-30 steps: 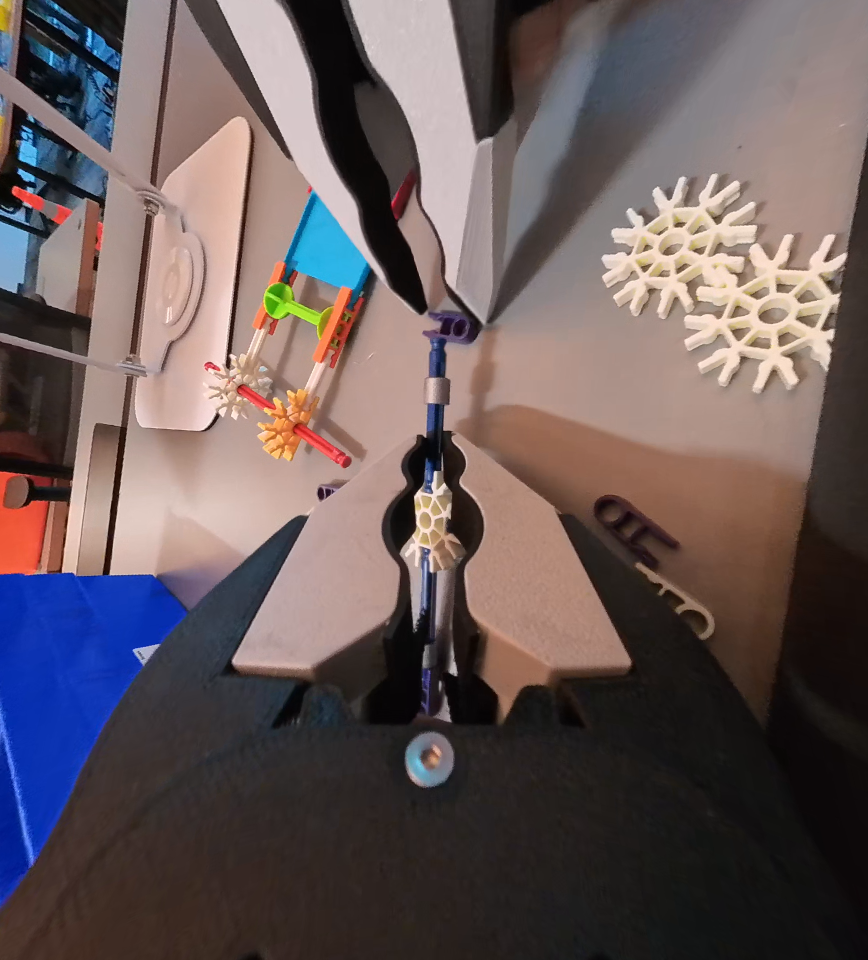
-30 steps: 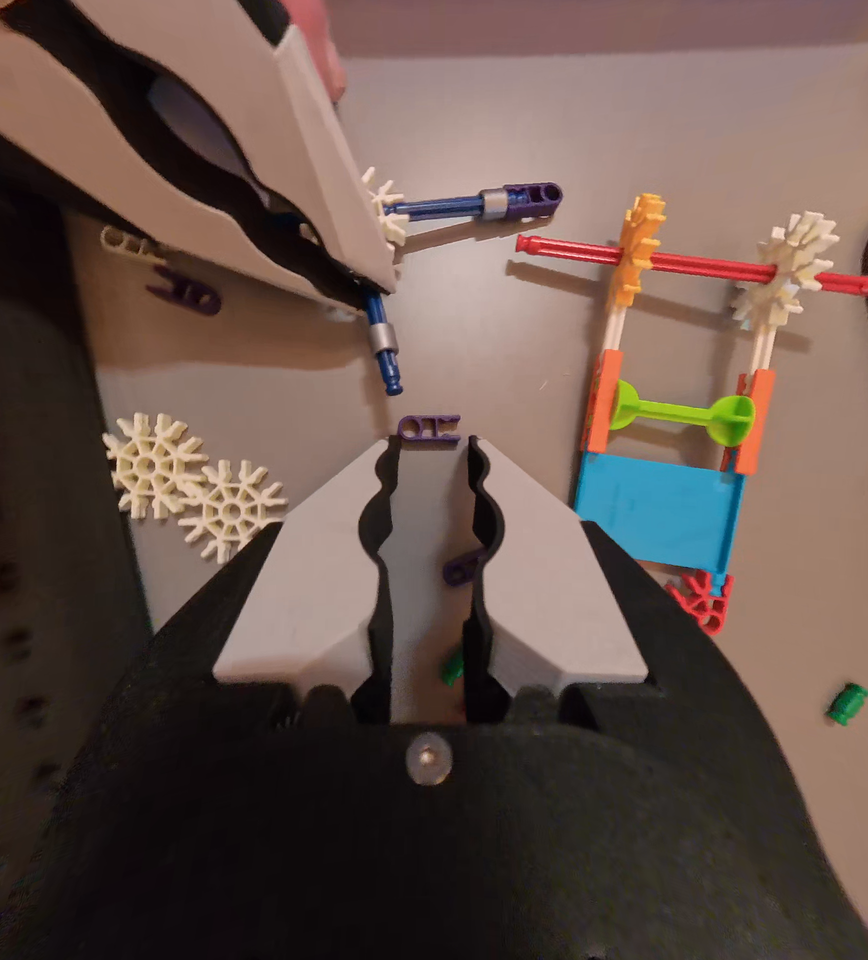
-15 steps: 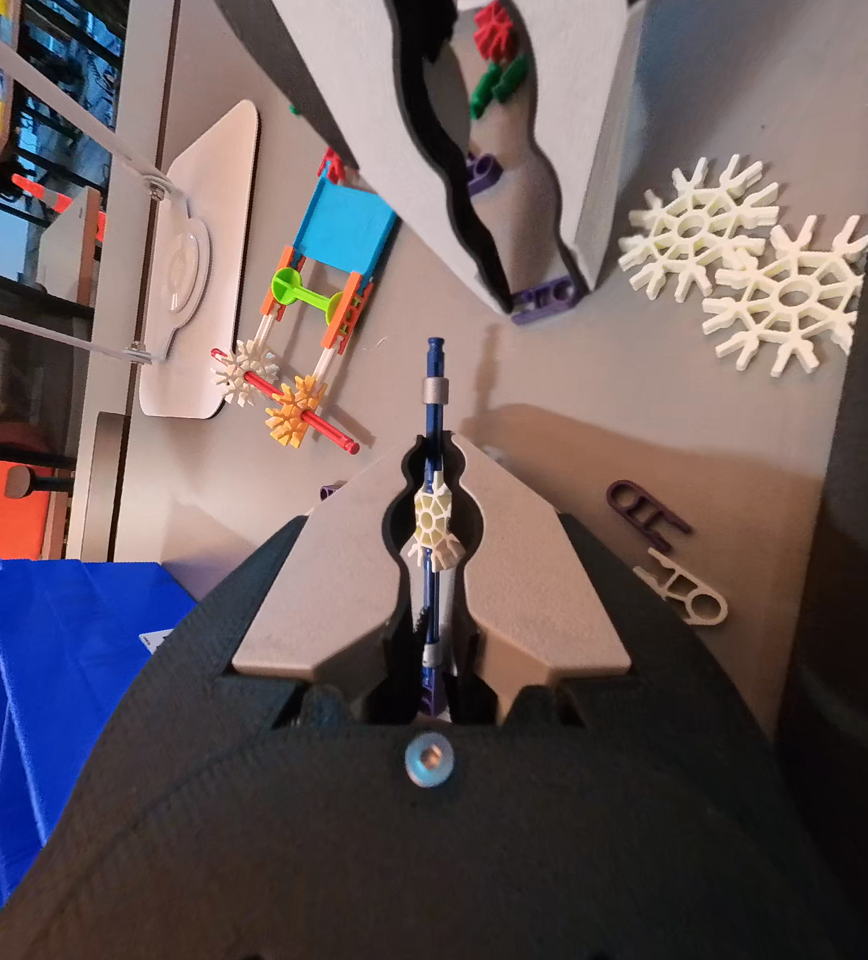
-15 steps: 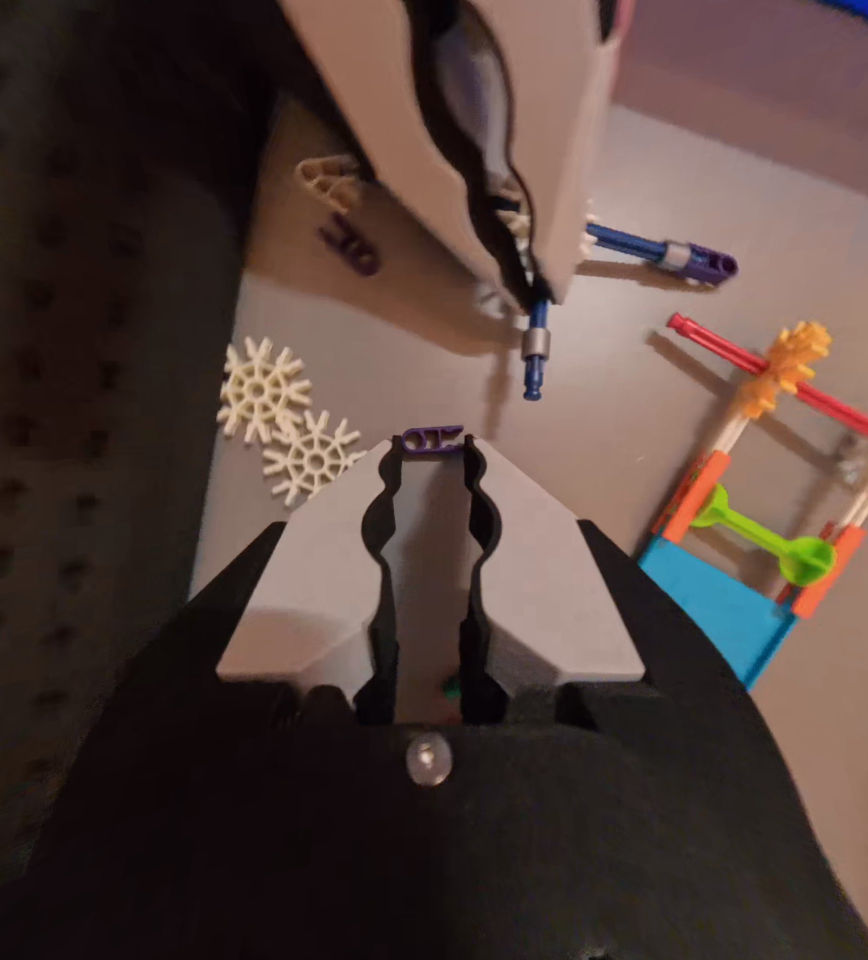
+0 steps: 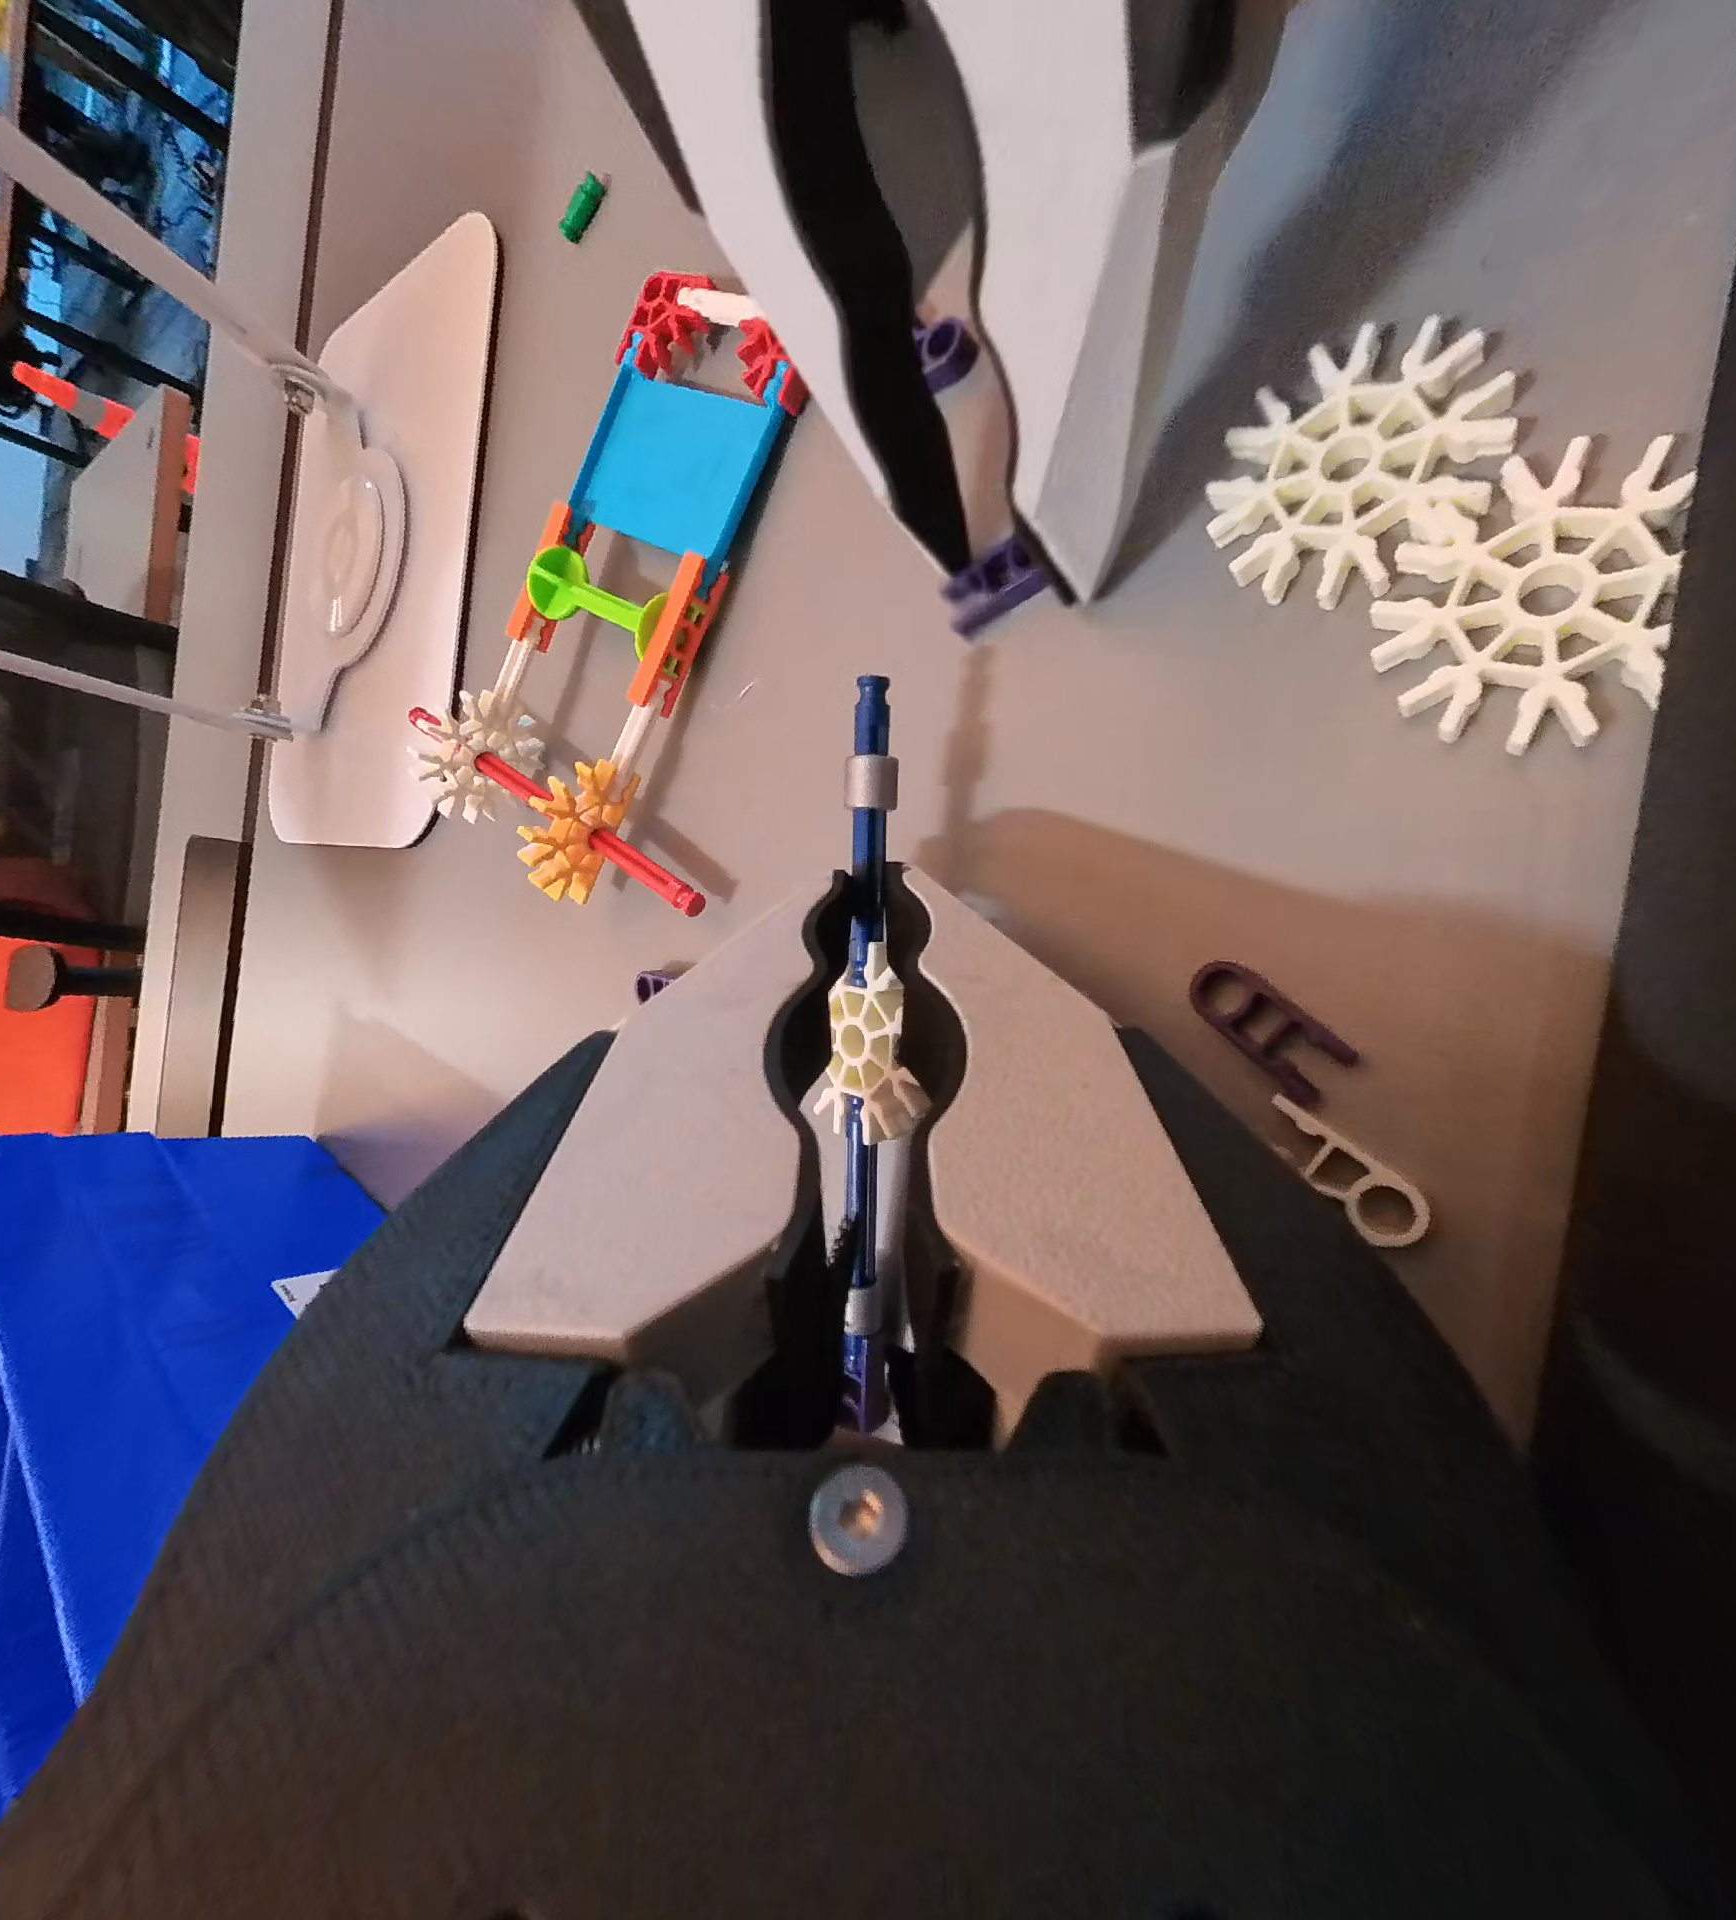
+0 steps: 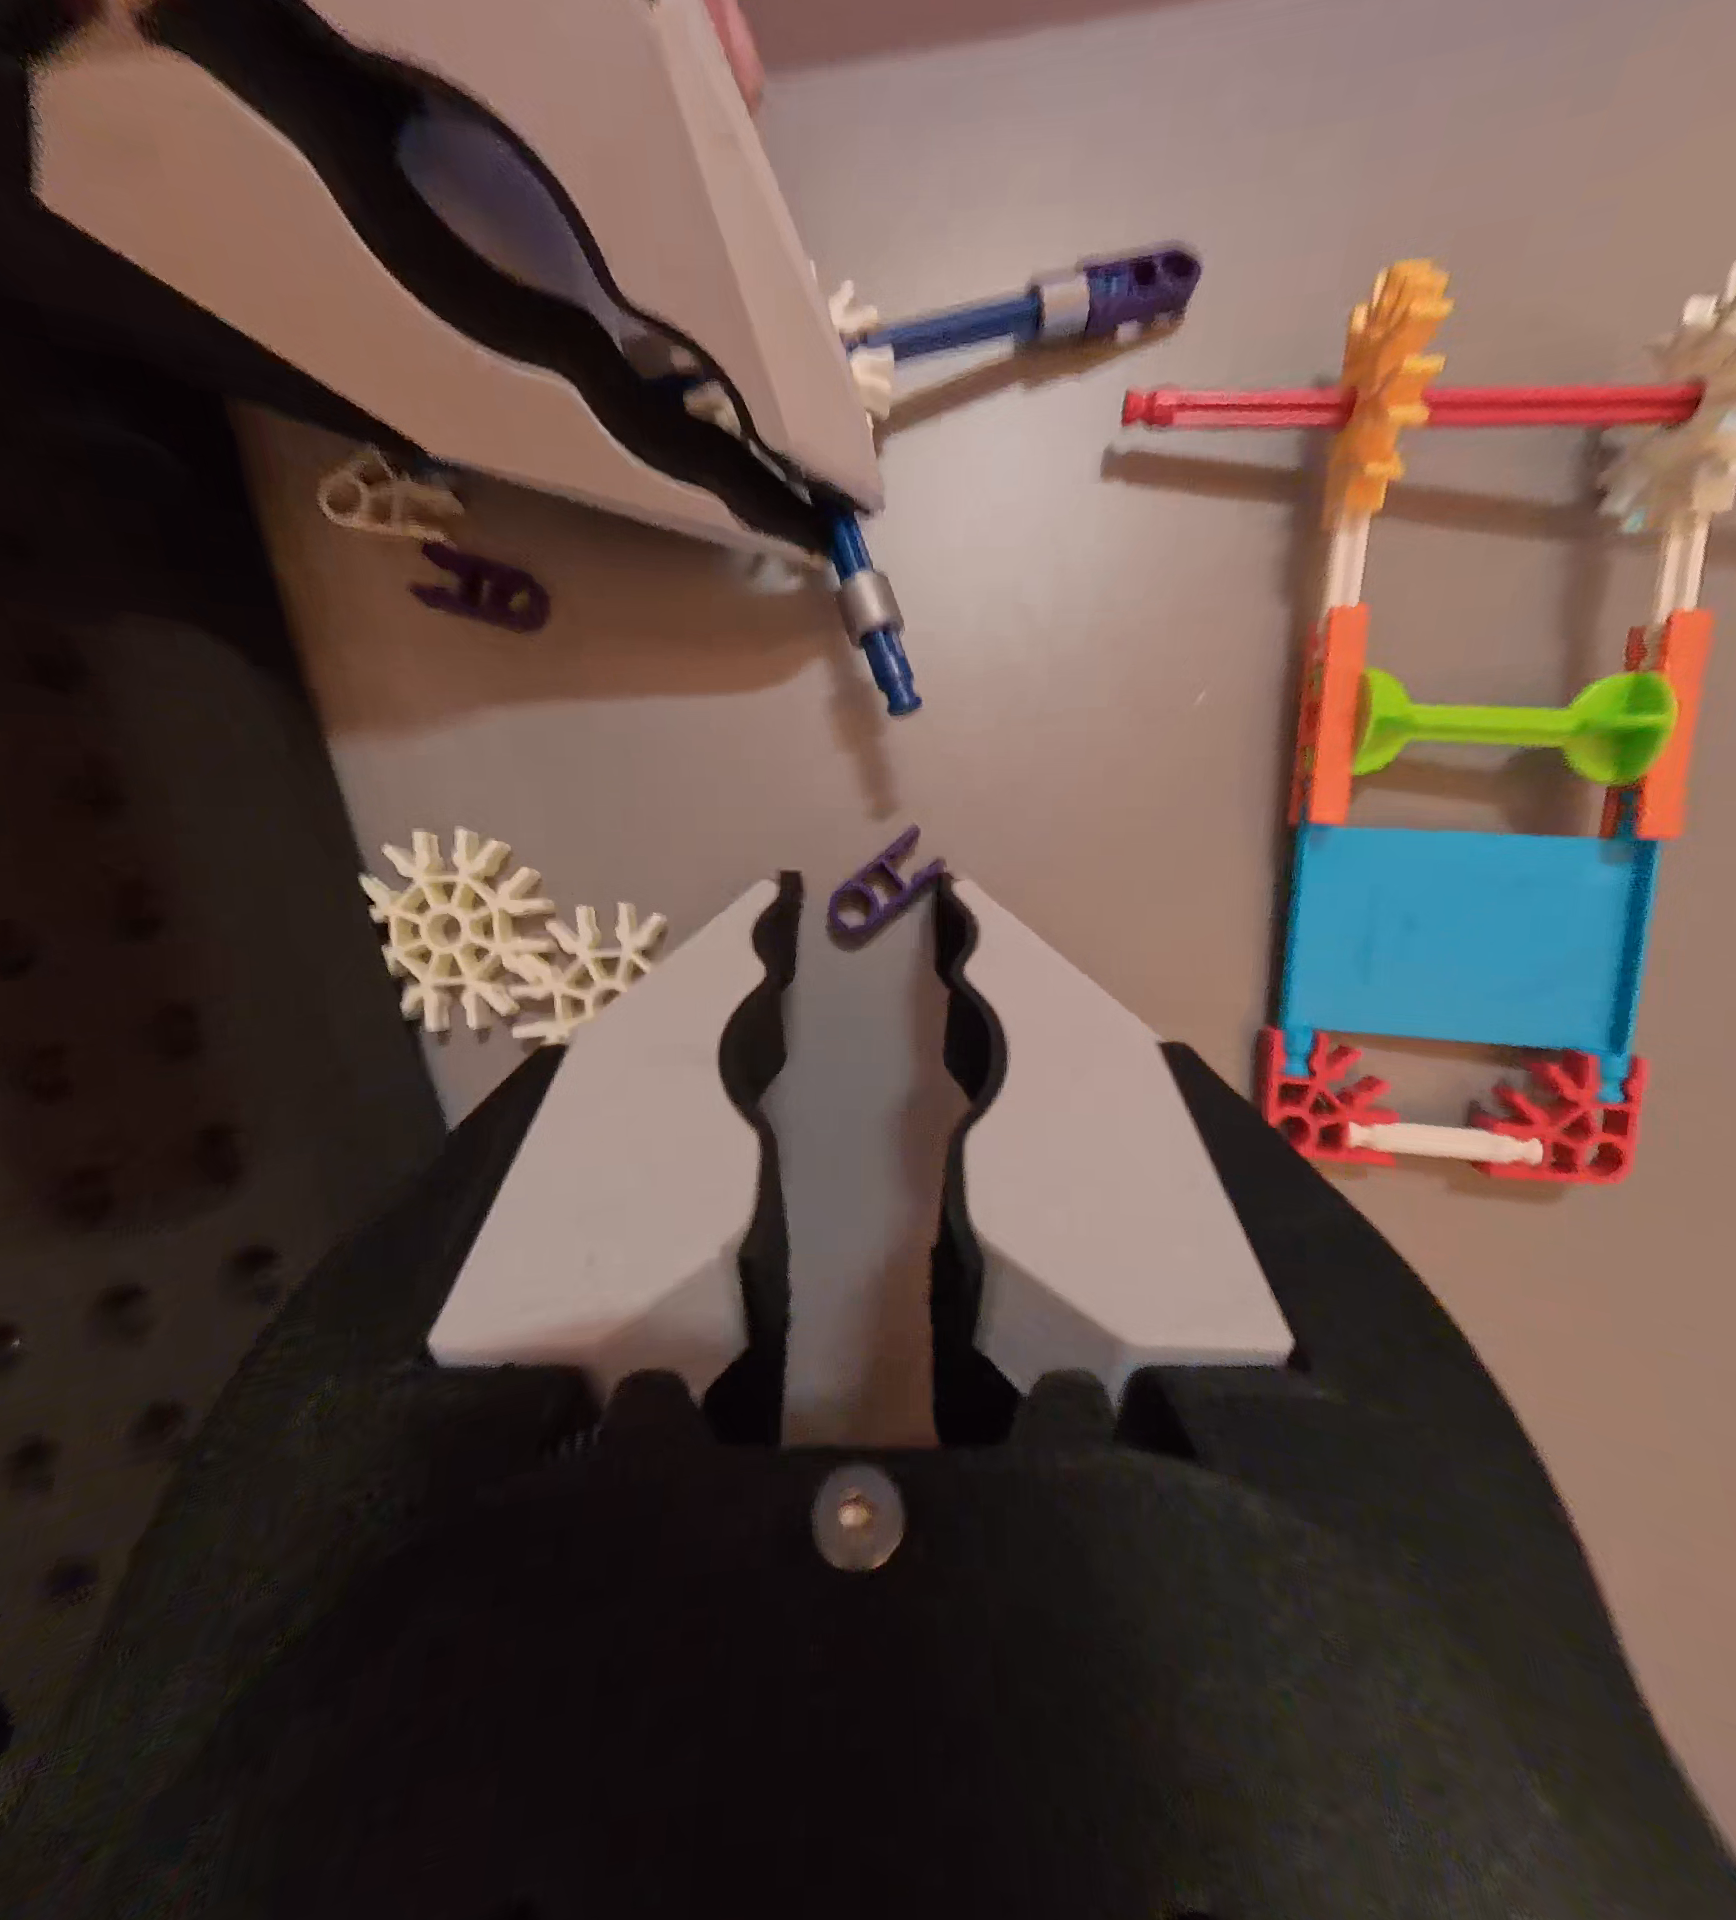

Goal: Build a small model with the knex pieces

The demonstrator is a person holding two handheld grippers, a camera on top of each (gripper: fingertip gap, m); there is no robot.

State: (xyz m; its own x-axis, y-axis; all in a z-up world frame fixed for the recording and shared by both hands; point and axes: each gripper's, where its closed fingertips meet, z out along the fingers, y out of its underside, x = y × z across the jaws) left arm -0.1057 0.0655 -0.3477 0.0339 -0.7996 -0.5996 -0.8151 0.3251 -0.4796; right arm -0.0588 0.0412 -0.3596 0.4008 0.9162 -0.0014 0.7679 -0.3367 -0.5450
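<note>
Left gripper (image 5: 869,883), clamped on a blue rod (image 5: 869,790) with a cream connector (image 5: 866,1049), points across the table (image 5: 1207,748). Right gripper (image 6: 864,883), jaws narrowly parted, has a purple clip (image 6: 879,889) loose and tilted at its tips. A toy frame (image 6: 1466,790) lies well to its right.

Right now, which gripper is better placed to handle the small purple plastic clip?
Likely the right gripper: the clip sits at its fingertips. The left gripper is shut on the dark blue rod.
</note>
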